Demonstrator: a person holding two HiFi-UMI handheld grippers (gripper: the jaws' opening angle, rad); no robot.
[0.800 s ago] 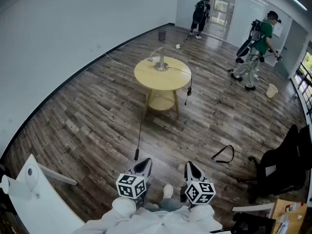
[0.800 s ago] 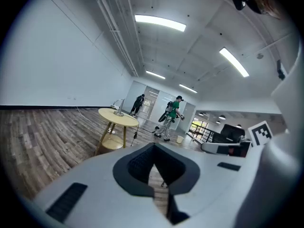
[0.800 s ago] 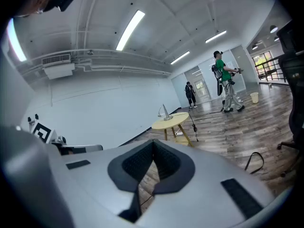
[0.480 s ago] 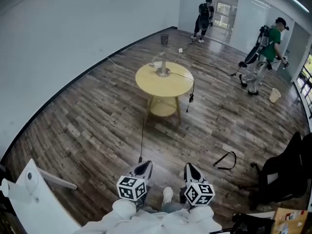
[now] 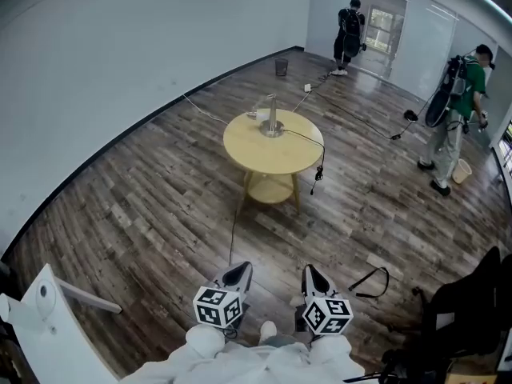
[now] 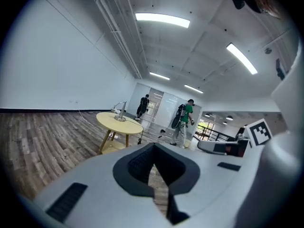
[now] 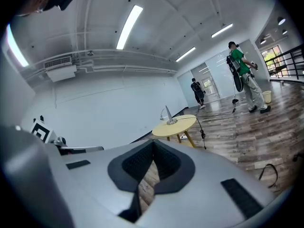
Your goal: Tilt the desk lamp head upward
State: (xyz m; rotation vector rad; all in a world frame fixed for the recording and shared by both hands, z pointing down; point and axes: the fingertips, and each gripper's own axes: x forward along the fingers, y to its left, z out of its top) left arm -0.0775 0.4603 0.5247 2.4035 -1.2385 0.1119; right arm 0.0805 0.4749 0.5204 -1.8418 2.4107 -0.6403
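A slim silver desk lamp (image 5: pixel 272 121) stands on a round yellow table (image 5: pixel 276 146) in the middle of the room, its head hanging down to the left. The lamp (image 6: pixel 121 112) shows small and far off in the left gripper view, and the lamp (image 7: pixel 168 114) likewise in the right gripper view. My left gripper (image 5: pixel 238 272) and right gripper (image 5: pixel 313 276) are held close to my body at the bottom of the head view, well short of the table. Both are shut with nothing between the jaws.
A black cable (image 5: pixel 234 214) runs from the table over the wood floor towards me. A black strap (image 5: pixel 370 282) lies on the floor at right, beside a dark chair (image 5: pixel 472 310). A white board (image 5: pixel 56 326) stands at bottom left. Two people (image 5: pixel 456 118) are at the far end.
The table and lamp have shifted slightly right and lower in the head view as my viewpoint moved. The person in green has moved right. Both grippers stay shut near my body.
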